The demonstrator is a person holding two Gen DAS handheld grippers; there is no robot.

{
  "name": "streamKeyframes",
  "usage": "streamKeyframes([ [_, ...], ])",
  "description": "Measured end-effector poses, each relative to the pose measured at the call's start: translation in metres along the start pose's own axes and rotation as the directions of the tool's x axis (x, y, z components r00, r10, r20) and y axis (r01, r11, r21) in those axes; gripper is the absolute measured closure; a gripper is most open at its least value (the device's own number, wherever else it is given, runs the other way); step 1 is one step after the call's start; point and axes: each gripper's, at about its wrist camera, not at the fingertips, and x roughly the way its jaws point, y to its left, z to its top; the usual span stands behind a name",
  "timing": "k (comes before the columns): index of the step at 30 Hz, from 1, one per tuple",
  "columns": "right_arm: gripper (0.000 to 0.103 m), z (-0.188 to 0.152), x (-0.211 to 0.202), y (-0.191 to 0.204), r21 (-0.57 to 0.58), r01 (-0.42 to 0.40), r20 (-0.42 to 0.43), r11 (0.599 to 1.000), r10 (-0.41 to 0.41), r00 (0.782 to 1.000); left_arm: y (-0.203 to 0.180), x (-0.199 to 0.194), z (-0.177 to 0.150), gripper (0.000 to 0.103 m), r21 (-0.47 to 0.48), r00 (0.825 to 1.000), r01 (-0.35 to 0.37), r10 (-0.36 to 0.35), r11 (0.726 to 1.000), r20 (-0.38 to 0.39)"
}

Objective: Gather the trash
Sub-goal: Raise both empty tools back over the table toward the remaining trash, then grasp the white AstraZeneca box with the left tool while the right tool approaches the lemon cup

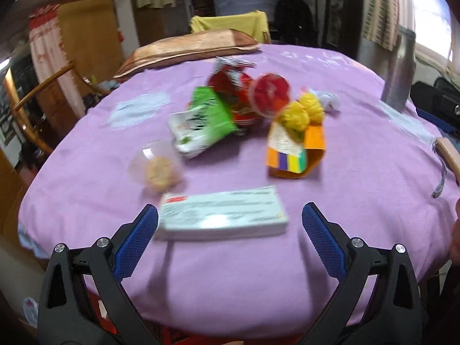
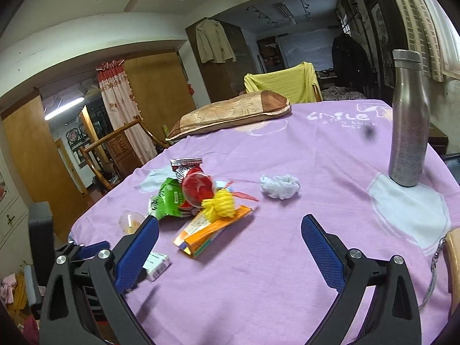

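Note:
Trash lies on a purple tablecloth (image 1: 359,201). A flat white box (image 1: 221,215) sits between the tips of my open left gripper (image 1: 230,215). Behind it lie a clear cup (image 1: 156,166), a green wrapper (image 1: 204,118), a red wrapper (image 1: 230,83), a red-lidded cup (image 1: 271,93), yellow netting (image 1: 302,112) and an orange carton (image 1: 296,155). My right gripper (image 2: 230,225) stands open above the cloth, just in front of the orange carton (image 2: 212,230). The green wrapper (image 2: 169,198), red-lidded cup (image 2: 199,188), yellow netting (image 2: 222,204) and a crumpled white tissue (image 2: 280,186) lie beyond.
A steel bottle (image 2: 409,126) stands at the right edge of the table. A brown pillow (image 2: 230,113) lies at the far side, with a chair draped in yellow cloth (image 2: 283,84) behind. A wooden piece with a chain (image 2: 452,261) is at the near right.

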Motion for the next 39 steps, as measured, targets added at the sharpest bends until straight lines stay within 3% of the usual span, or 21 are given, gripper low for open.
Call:
streamKeyframes([
  [3, 0.006, -0.002, 0.004, -0.002, 0.006, -0.005, -0.014, 1.0, 0.006, 1.0, -0.007, 0.014, 0.002, 0.007, 0.015, 1.0, -0.014, 0.014, 1.0, -0.012],
  [9, 0.006, -0.004, 0.008, 0.001, 0.003, -0.017, -0.032, 1.0, 0.017, 0.999, 0.005, 0.022, -0.004, 0.007, 0.025, 0.993, -0.118, 0.118, 0.993, -0.007],
  [14, 0.006, -0.005, 0.006, 0.006, -0.004, -0.025, -0.029, 1.0, 0.024, 0.999, 0.051, 0.008, -0.018, 0.007, -0.023, 0.979, -0.202, 0.202, 0.979, 0.001],
  [18, 0.006, -0.006, 0.006, 0.01, -0.004, -0.044, -0.032, 0.999, 0.044, 0.999, 0.087, 0.0, -0.027, 0.007, -0.079, 0.974, -0.226, 0.226, 0.971, -0.015],
  [22, 0.006, -0.008, 0.008, 0.021, -0.031, -0.053, -0.041, 0.998, 0.051, 0.998, 0.111, -0.008, -0.028, 0.007, -0.163, 0.981, -0.193, 0.196, 0.968, 0.0],
  [26, 0.006, -0.009, 0.009, 0.027, -0.054, -0.053, -0.041, 0.997, 0.05, 0.998, 0.11, -0.012, -0.032, 0.007, -0.201, 0.992, -0.118, 0.125, 0.973, 0.021],
  [31, 0.006, -0.01, 0.011, 0.028, -0.053, -0.054, -0.052, 0.997, 0.051, 0.997, 0.09, -0.005, -0.029, 0.007, -0.135, 0.987, -0.156, 0.16, 0.978, 0.013],
  [35, 0.006, -0.011, 0.012, 0.027, -0.05, -0.056, -0.053, 0.997, 0.053, 0.997, 0.094, -0.029, -0.033, 0.007, -0.202, 0.985, -0.147, 0.161, 0.968, 0.056],
  [39, 0.006, -0.013, 0.015, 0.027, -0.048, -0.066, -0.063, 0.997, 0.063, 0.996, 0.094, -0.048, -0.049, 0.007, -0.256, 0.988, -0.13, 0.145, 0.958, 0.043],
])
